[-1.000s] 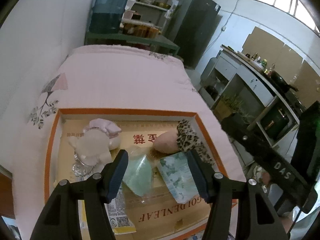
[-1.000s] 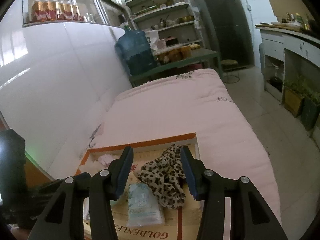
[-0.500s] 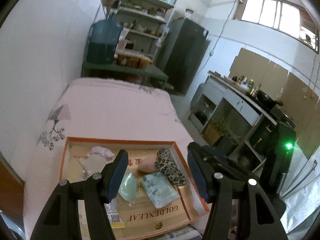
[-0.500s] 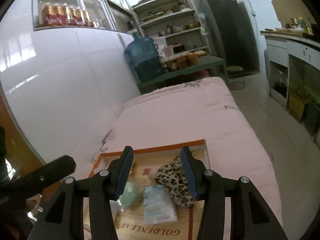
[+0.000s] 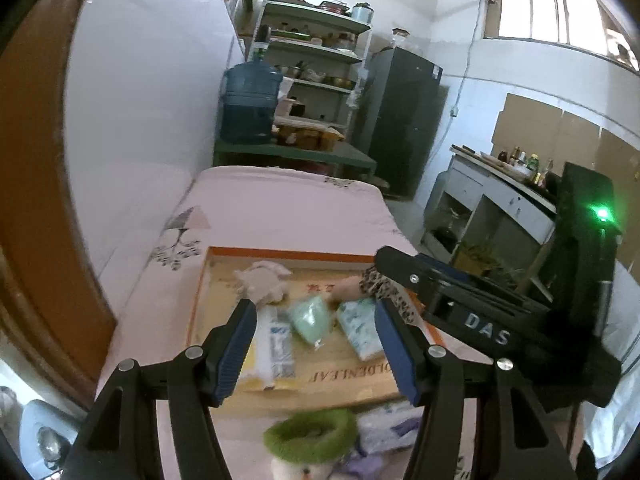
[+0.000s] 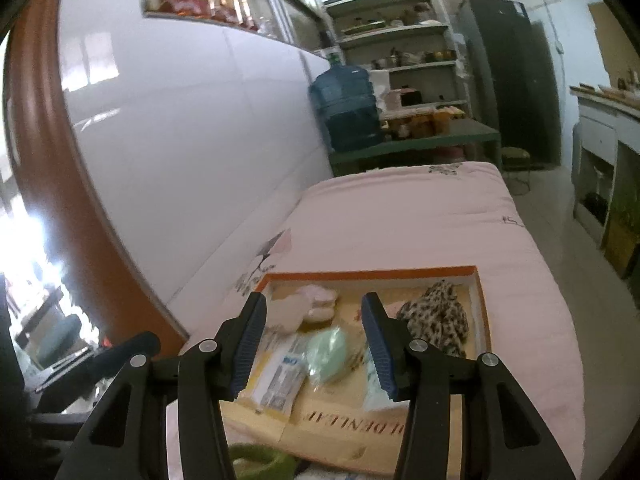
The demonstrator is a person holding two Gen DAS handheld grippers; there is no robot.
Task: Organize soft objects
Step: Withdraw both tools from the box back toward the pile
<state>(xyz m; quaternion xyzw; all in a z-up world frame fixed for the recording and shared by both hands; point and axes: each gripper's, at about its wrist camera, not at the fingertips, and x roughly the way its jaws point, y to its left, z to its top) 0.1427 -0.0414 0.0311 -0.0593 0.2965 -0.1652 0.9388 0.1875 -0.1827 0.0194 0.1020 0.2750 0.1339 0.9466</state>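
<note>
Both claws [image 5: 316, 350] [image 6: 314, 346] gape above the tray [image 6: 482, 312].

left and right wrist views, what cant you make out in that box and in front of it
- Green fuzzy ring: left wrist view, blurred and cut by the bottom edge; its identity is unclear.
- Patterned tissue pack: right wrist view, mostly behind a gripper finger.
- Box lettering: upside down, partly hidden by that finger.
- Leopard cloth: left wrist view, mostly hidden by the right gripper's body.

Both the left gripper [image 5: 314, 344] and the right gripper [image 6: 312, 344] have black angular plastic arms, silver screws, ribbed blue finger pads; the right's body reads "DAS", lit by a green light.
</note>
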